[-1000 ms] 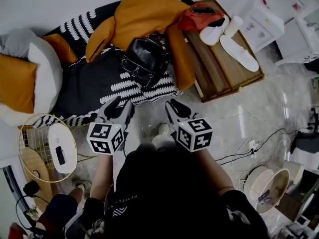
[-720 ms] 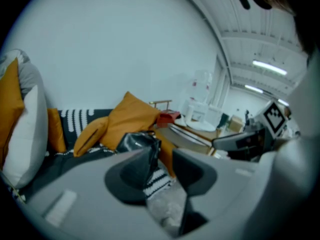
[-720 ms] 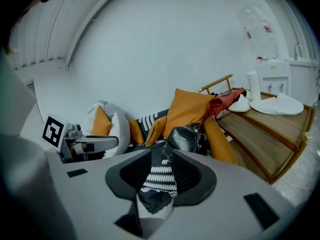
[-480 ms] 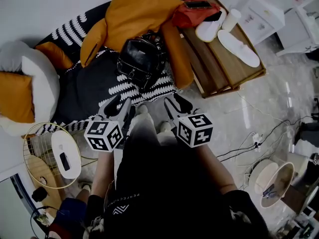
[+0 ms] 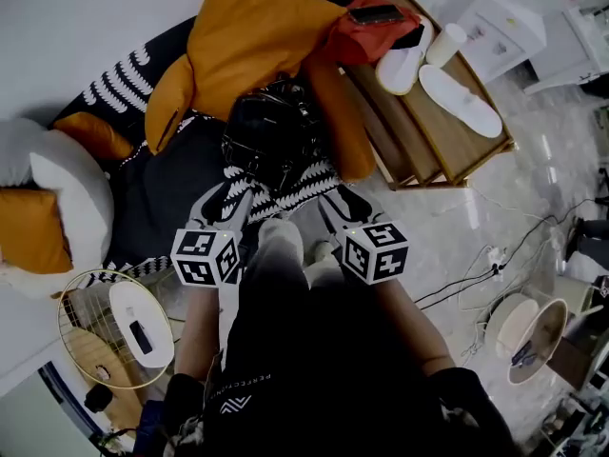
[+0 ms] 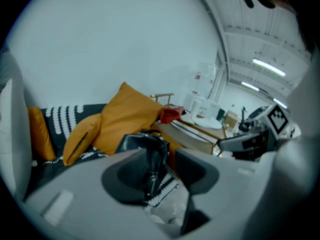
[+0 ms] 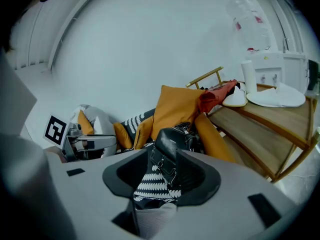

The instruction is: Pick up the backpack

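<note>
The black leather backpack stands on the patterned sofa cover, leaning against orange cushions. My left gripper hovers just short of its lower left side, and my right gripper hovers short of its lower right. Neither touches it. Both sets of jaws are opening, with nothing between the pads. In the left gripper view the backpack shows through the gap of the left gripper. In the right gripper view the backpack, with its buckled front pocket, sits just beyond the right gripper.
Big orange cushions lie behind the backpack, on a black-and-white cover. To the right is a wooden bench with white slippers and a red cloth. A wire basket table stands lower left. Cables trail on the floor.
Both grippers have moved forward and a little down towards the backpack. Their jaws stand wider apart than before, the right pair most clearly.
</note>
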